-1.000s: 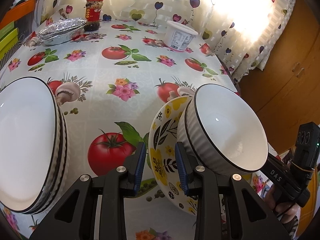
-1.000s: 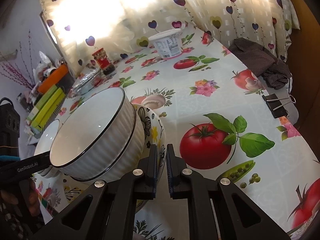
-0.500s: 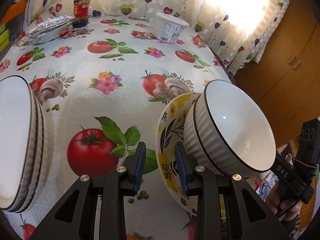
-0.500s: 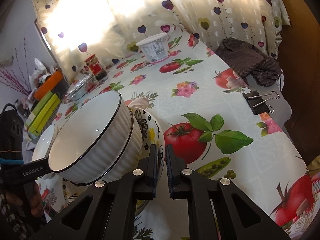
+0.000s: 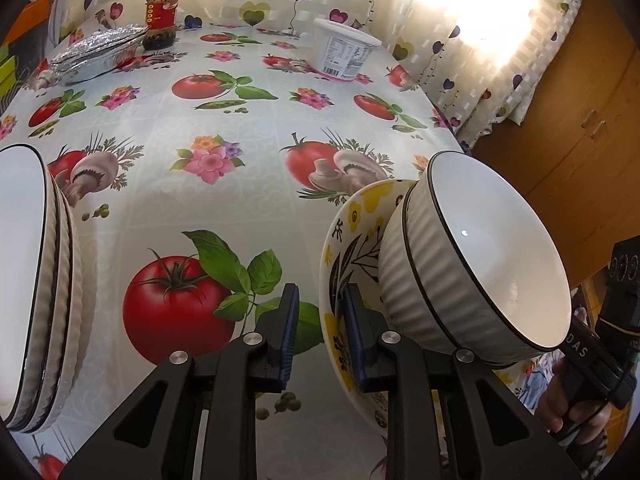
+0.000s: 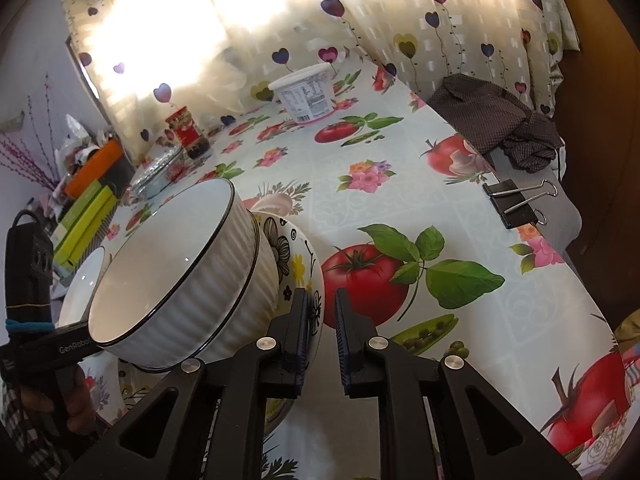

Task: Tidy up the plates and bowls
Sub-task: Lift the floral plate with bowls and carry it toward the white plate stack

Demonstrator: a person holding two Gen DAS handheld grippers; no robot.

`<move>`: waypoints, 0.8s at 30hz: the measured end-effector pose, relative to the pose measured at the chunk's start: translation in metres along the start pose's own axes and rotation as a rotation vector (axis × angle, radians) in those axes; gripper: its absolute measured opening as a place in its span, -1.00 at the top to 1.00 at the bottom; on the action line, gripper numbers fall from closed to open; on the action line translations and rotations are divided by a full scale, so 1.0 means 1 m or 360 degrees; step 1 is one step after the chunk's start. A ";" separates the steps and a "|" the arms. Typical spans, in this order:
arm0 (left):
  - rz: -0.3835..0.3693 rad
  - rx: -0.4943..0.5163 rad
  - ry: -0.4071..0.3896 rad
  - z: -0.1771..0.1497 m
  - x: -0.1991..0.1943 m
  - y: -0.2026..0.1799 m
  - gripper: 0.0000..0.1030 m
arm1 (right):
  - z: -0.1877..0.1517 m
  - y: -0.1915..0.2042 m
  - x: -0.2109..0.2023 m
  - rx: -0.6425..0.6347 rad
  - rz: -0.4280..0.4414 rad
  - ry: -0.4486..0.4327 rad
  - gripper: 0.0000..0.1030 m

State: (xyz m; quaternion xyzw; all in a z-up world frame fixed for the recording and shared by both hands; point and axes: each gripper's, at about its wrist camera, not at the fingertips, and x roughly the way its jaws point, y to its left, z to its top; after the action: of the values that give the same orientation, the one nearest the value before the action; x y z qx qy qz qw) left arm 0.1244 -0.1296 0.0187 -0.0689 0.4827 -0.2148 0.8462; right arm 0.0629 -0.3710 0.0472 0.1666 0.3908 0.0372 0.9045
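Left wrist view: the left hand-held gripper (image 5: 322,332) straddles the near rim of a floral bowl (image 5: 352,216). One blue pad is inside the bowl and the other outside. Its jaws have just been closing, but a strip of tablecloth shows between the outer pad and the bowl wall, so they are not clamped. A white ribbed bowl (image 5: 500,256) with a black rim sits nested in the floral bowl, at the right side of the bench (image 5: 240,208) near its edge. A stack of white ribbed bowls (image 5: 24,280) stands well apart at the left. At the far end are a white plastic tub (image 5: 344,56), a red-labelled jar (image 5: 162,20) and, beside the jar, a foil-covered dish (image 5: 100,54).

In the right wrist view, the right hand-held gripper (image 6: 322,332) has its jaws drawn almost together on the opposite wall of the floral bowl, one finger inside and one outside. A binder clip (image 6: 516,204) grips the tablecloth at the bench edge, and a dark cloth (image 6: 496,120) lies at the far corner.
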 end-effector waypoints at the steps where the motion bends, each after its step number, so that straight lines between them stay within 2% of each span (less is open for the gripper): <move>1: -0.0002 0.0000 0.0000 0.000 0.000 0.000 0.56 | 0.000 0.000 0.000 0.0003 0.0003 0.0000 0.76; 7: -0.0034 0.0017 -0.0007 0.000 0.000 -0.003 0.79 | -0.002 0.004 0.001 -0.0034 -0.0026 -0.0026 0.76; 11: -0.0039 0.0012 -0.0014 0.000 0.000 -0.003 0.79 | -0.004 0.010 0.003 -0.0113 -0.0072 -0.0054 0.76; 24: -0.0037 0.0015 -0.0032 -0.001 -0.002 -0.003 0.80 | -0.005 0.011 0.004 -0.0112 -0.0078 -0.0062 0.81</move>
State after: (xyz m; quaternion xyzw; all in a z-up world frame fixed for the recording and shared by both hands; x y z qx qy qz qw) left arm 0.1218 -0.1317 0.0206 -0.0727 0.4722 -0.2262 0.8488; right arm 0.0629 -0.3583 0.0444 0.1257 0.3755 0.0257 0.9179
